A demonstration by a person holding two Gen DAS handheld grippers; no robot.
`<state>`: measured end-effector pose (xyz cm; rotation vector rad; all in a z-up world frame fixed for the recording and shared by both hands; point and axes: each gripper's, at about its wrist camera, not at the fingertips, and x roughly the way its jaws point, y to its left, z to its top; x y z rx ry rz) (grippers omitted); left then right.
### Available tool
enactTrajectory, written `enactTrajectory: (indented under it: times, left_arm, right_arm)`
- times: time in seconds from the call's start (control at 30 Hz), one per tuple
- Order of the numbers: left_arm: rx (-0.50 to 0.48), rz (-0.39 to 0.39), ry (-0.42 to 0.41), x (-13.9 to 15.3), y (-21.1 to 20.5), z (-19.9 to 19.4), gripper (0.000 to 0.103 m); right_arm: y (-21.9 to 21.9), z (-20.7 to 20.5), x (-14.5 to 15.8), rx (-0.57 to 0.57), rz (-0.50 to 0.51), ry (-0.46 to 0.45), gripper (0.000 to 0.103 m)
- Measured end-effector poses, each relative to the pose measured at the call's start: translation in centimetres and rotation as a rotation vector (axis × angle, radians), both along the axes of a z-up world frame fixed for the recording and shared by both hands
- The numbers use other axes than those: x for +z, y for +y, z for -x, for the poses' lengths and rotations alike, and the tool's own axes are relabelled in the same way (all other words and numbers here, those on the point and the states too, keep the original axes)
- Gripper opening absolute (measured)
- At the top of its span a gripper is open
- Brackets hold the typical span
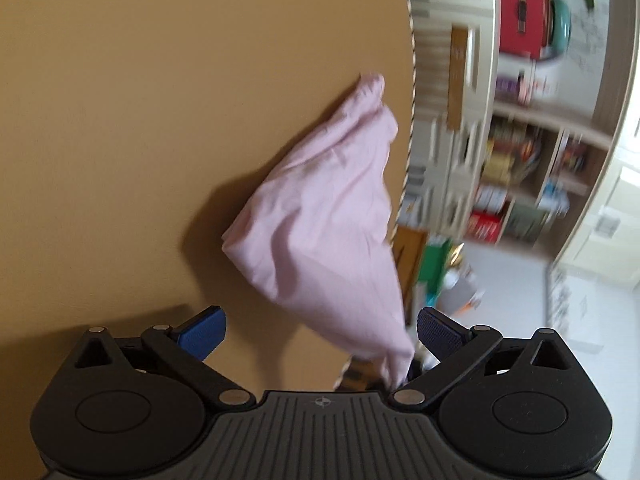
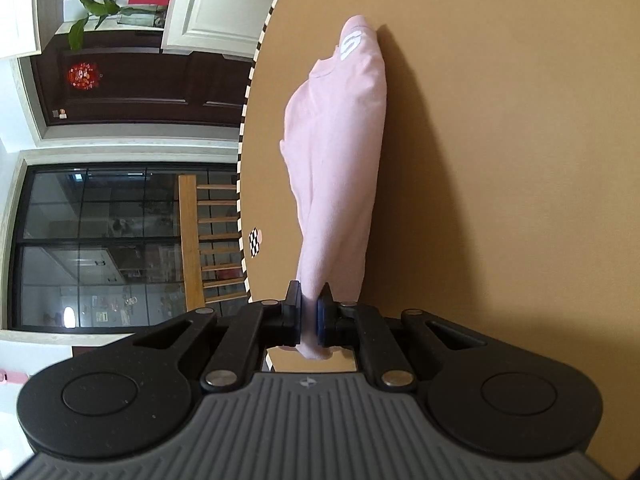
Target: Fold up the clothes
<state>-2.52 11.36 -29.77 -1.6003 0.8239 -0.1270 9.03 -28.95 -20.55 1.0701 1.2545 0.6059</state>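
A pale pink garment [image 1: 320, 220] hangs in a bunched fold above the tan tabletop [image 1: 120, 120]. In the left wrist view my left gripper [image 1: 320, 334] stands wide open; the cloth's lower end passes between the blue pads [image 1: 202, 336] without either pad pressing on it. In the right wrist view my right gripper [image 2: 308, 316] is shut on one end of the pink garment [image 2: 340, 160], which stretches away from the jaws toward the table. A white printed mark [image 2: 350, 44] shows at its far end.
The tan tabletop [image 2: 500, 200] has a checkered edge strip [image 2: 242, 152]. Beyond it stand a wooden chair back [image 2: 208, 240], dark glass doors [image 2: 100, 248] and white cabinets [image 2: 224, 4]. Bookshelves [image 1: 520, 176] and a red box [image 1: 520, 12] show in the left wrist view.
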Motion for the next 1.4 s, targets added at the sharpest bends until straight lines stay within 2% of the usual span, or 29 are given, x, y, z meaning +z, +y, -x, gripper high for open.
enactTrajectory:
  times: [0.07, 0.2, 0.23, 0.27, 0.3, 0.33, 0.37, 0.4, 0.43, 0.53, 0.63, 0.83, 1.07, 1.2, 1.4]
  left_arm:
    - [0.034, 0.017, -0.025, -0.9, -0.8, -0.9, 0.1]
    - [0.041, -0.049, -0.052, -0.4, -1.5, -2.6, 0.098]
    - [0.042, -0.061, -0.052, -0.3, -1.4, -2.9, 0.091]
    - [0.042, -0.074, -0.052, -0.1, -1.4, -3.2, 0.073]
    - [0.031, -0.076, -0.051, 0.0, -1.4, -3.3, 0.062]
    - [0.009, -0.084, -0.05, 0.3, -1.5, -3.5, 0.04]
    - [-0.02, -0.105, -0.045, 0.6, -1.6, -3.8, 0.023]
    - [-0.031, -0.129, -0.037, 1.0, -1.6, -3.8, 0.016]
    - [-0.041, -0.154, -0.029, 1.4, -1.6, -3.8, 0.014]
    - [-0.033, -0.202, -0.007, 2.6, -1.6, -2.8, 0.013]
    - [-0.065, -0.259, 0.027, 3.7, -2.3, -2.7, 0.012]
    - [-0.112, -0.267, 0.104, 4.0, -3.6, -1.2, 0.011]
    - [-0.212, -0.332, 0.087, 4.7, -6.1, -1.3, 0.011]
    - [-0.256, -0.334, 0.064, 5.2, -7.7, -1.4, 0.011]
    - [-0.239, -0.293, 0.109, 6.4, -8.5, 1.0, 0.011]
  right_arm:
    - [-0.3, 0.1, 0.2, 0.002, -0.004, 0.002, 0.007]
    - [-1.1, 0.5, 0.5, 0.002, 0.012, 0.002, 0.007]
    - [-1.3, 0.5, 0.5, -0.001, 0.015, 0.005, 0.007]
    - [-1.5, 0.6, 0.4, -0.01, 0.013, 0.01, 0.007]
    - [-1.9, 0.7, 0.2, -0.023, 0.007, 0.016, 0.007]
    - [-2.2, 0.8, 0.1, -0.034, 0.004, 0.017, 0.007]
    - [-2.6, 0.9, 0.0, -0.042, 0.009, 0.016, 0.007]
    - [-2.9, 1.0, -0.1, -0.046, 0.02, 0.014, 0.007]
    - [-3.1, 1.1, -0.2, -0.044, 0.033, 0.012, 0.008]
    - [-3.4, 1.7, -0.9, -0.021, 0.076, 0.025, 0.008]
    - [-3.9, 2.5, -2.3, -0.014, 0.106, 0.057, 0.007]
    - [-5.1, 4.2, -4.2, 0.0, 0.148, 0.09, 0.008]
    - [-7.5, 4.7, -3.6, -0.007, 0.172, 0.059, 0.008]
    - [-9.3, 4.9, -3.1, -0.034, 0.178, 0.044, 0.008]
    - [-10.2, 6.5, -2.8, -0.027, 0.169, 0.054, 0.008]
